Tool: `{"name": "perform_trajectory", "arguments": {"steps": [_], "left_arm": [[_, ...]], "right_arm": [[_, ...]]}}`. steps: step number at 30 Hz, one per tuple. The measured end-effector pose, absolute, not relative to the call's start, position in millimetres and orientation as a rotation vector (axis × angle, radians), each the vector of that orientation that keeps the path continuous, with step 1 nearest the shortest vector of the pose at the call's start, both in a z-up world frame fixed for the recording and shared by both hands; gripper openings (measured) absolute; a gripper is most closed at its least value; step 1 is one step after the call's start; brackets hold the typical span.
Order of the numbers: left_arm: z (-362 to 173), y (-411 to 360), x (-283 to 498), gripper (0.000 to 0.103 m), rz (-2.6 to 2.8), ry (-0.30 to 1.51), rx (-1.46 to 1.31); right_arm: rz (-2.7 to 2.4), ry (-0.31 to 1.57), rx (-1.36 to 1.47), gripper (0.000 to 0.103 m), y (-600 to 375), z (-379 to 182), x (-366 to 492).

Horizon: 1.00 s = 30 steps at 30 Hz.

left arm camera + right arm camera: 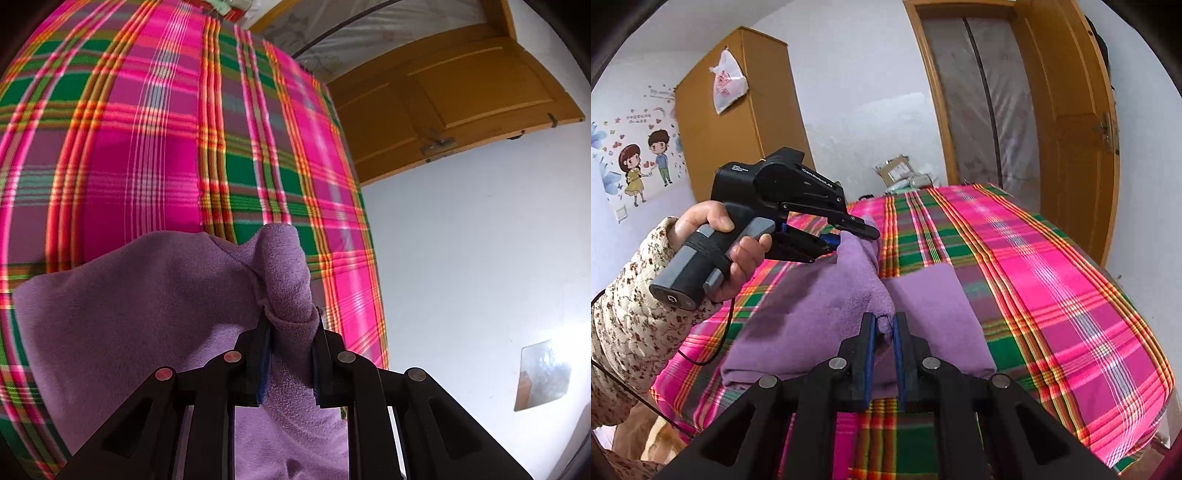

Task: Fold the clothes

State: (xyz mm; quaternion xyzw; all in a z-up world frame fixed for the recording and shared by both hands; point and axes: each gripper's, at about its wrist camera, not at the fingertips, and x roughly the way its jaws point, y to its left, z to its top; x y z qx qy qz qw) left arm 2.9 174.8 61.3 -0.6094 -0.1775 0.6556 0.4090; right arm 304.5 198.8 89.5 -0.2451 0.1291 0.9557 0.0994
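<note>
A purple fleece garment (820, 317) lies on a bed covered with a pink and green plaid sheet (1052, 280). My left gripper (290, 314) is shut on a bunched corner of the purple garment (147, 306) and holds it raised above the bed. In the right wrist view the left gripper (855, 230) shows at the garment's far corner, held by a hand in a floral sleeve. My right gripper (884, 321) is shut on a near edge of the garment, lifted a little off the sheet. A flat part of the garment lies to the right.
A wooden wardrobe (738, 118) with a hanging plastic bag (727, 83) stands behind the bed. A wooden door (1075, 122) and a plastic-covered doorway (975, 92) are at the right. Boxes (897, 170) sit beyond the bed's far end.
</note>
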Motion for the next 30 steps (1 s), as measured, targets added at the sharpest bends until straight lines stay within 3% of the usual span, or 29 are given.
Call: {"name": "perform_trajectory", "arguments": {"steps": [6,14,25,30], "left_arm": [[49,179,-1,0.020,1.618,-0.460,-1.581],[51,172,1,0.044,1.617,-0.451,-1.618],[64,91,16,0.047,1.721,-0.608,-1.494],[55,61,24,0.047,1.761,-0.596,-1.485]], "right_arm": [[2.796,0.387,-0.773,0.010,203,81,303],[2.755,0.398,-0.834,0.010,205,72,300],[2.710,0.466,-0.904,0.010,214,62,303],[2.670,0.460,-0.944,0.010,220,58,306]]}}
